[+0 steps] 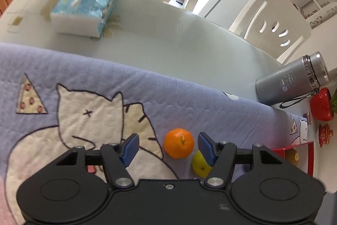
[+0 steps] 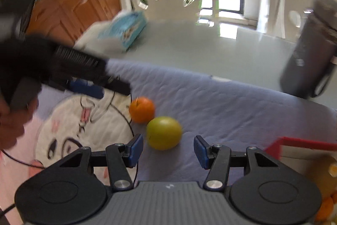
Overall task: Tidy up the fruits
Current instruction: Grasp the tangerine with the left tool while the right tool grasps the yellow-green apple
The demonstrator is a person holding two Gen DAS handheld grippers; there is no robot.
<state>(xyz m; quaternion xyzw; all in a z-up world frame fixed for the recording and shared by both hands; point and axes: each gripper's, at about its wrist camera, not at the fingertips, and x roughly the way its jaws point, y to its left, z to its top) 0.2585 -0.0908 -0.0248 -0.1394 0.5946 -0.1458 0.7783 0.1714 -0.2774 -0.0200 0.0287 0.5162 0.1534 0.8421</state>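
An orange (image 1: 178, 143) and a yellow-green fruit (image 1: 200, 165) lie side by side on a purple cat-print cloth (image 1: 189, 98). My left gripper (image 1: 168, 148) is open and empty, with the orange between its blue fingertips and a little beyond them. In the right wrist view the orange (image 2: 141, 109) sits behind the yellow-green fruit (image 2: 164, 133). My right gripper (image 2: 168, 150) is open and empty, just short of that fruit. A red tray (image 1: 310, 159) with fruit in it sits at the right; it also shows in the right wrist view (image 2: 303, 143).
A tissue box (image 1: 88, 5) stands at the far left of the table. A grey flask (image 1: 292, 79) stands at the right, with red ornaments (image 1: 321, 103) beside it. White chairs (image 1: 271, 20) ring the far edge. The left handheld gripper (image 2: 42, 64) crosses the right wrist view.
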